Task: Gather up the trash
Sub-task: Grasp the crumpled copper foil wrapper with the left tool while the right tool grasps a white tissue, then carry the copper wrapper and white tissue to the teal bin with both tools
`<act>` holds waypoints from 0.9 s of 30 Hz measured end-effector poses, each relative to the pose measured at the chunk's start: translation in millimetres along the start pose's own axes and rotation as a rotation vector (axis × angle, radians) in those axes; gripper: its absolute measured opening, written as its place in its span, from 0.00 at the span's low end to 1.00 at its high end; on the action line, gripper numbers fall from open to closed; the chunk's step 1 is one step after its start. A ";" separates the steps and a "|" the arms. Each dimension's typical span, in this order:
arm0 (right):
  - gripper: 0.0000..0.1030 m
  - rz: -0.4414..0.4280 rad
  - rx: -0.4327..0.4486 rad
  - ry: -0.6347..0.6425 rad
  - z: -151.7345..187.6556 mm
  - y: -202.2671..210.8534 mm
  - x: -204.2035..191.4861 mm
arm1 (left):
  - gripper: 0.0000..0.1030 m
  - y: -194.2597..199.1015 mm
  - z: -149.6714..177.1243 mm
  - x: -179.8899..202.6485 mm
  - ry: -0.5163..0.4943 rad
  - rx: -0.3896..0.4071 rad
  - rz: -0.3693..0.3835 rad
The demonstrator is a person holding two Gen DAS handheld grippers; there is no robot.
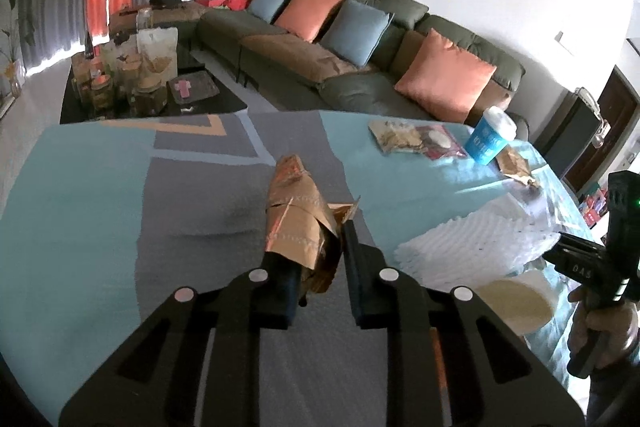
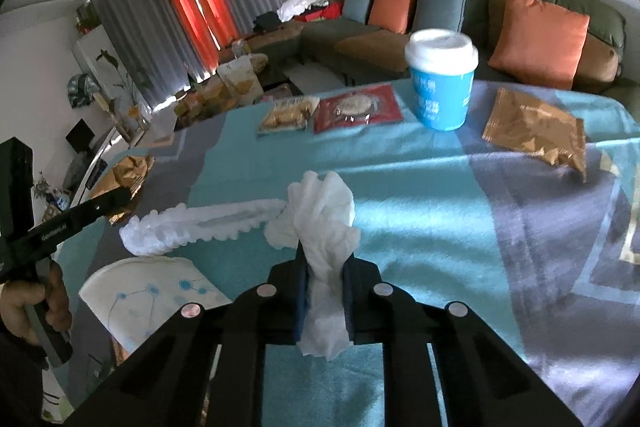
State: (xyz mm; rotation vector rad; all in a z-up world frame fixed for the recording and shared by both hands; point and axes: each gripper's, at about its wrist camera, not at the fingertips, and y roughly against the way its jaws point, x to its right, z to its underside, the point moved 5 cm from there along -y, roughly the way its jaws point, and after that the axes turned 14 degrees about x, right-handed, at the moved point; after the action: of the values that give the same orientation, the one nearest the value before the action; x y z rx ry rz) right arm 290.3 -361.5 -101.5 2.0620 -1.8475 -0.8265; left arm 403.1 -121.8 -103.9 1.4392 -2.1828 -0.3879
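Note:
My left gripper point(image 1: 310, 243) is shut on a crumpled brown foil wrapper point(image 1: 298, 211), held a little above the blue and grey tablecloth point(image 1: 100, 207). My right gripper point(image 2: 325, 263) is shut on a crumpled white tissue point(image 2: 324, 223), which sticks out past the fingertips and hangs behind them. A white quilted paper towel point(image 2: 200, 225) lies on the cloth left of the tissue. Further off stand a blue paper cup with a white lid point(image 2: 440, 79), a brown snack bag point(image 2: 536, 131), a red packet point(image 2: 358, 107) and a clear biscuit packet point(image 2: 286, 115).
A white bag or bin point(image 2: 144, 303) with a blue pattern stands at the table's near left edge. A grey-green sofa point(image 1: 360, 39) with blue and orange cushions runs behind the table. A low dark table point(image 1: 132, 79) crowded with jars and packets stands by the curtains.

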 end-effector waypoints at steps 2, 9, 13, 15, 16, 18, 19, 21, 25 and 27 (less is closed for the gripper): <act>0.12 0.010 0.016 0.004 -3.3 5.6 1.1 | 0.19 9.5 -3.7 0.9 0.001 0.017 0.005; 0.12 0.038 0.095 0.013 -14.3 35.5 -0.3 | 0.19 57.7 -13.9 4.1 -0.002 0.089 0.012; 0.12 0.032 0.154 0.018 -19.2 58.0 -7.9 | 0.19 92.0 -18.0 3.2 -0.015 0.139 0.005; 0.12 0.015 0.181 0.022 -22.7 70.2 -16.2 | 0.19 111.6 -20.4 2.4 -0.021 0.166 -0.001; 0.12 0.009 0.192 0.027 -23.2 75.6 -20.2 | 0.19 124.5 -21.7 1.8 -0.022 0.183 -0.003; 0.12 -0.014 0.221 0.045 -24.9 89.1 -33.3 | 0.19 145.2 -24.2 1.7 -0.027 0.221 -0.015; 0.12 -0.029 0.228 0.049 -26.0 93.2 -39.8 | 0.19 156.6 -24.7 1.5 -0.032 0.235 -0.020; 0.12 -0.057 0.246 0.071 -25.5 102.6 -57.7 | 0.19 180.6 -24.9 -0.6 -0.038 0.263 -0.030; 0.12 -0.123 0.251 0.103 -20.9 113.4 -90.6 | 0.19 219.2 -21.7 -8.8 -0.038 0.297 -0.057; 0.12 -0.171 0.241 0.120 -15.5 115.1 -111.7 | 0.19 239.9 -17.4 -15.7 -0.037 0.311 -0.078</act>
State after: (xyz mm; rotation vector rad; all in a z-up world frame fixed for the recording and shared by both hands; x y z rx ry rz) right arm 200.0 -274.8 0.0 2.3863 -1.8015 -0.5250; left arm 231.8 -10.3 23.8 1.6961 -2.2982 -0.1034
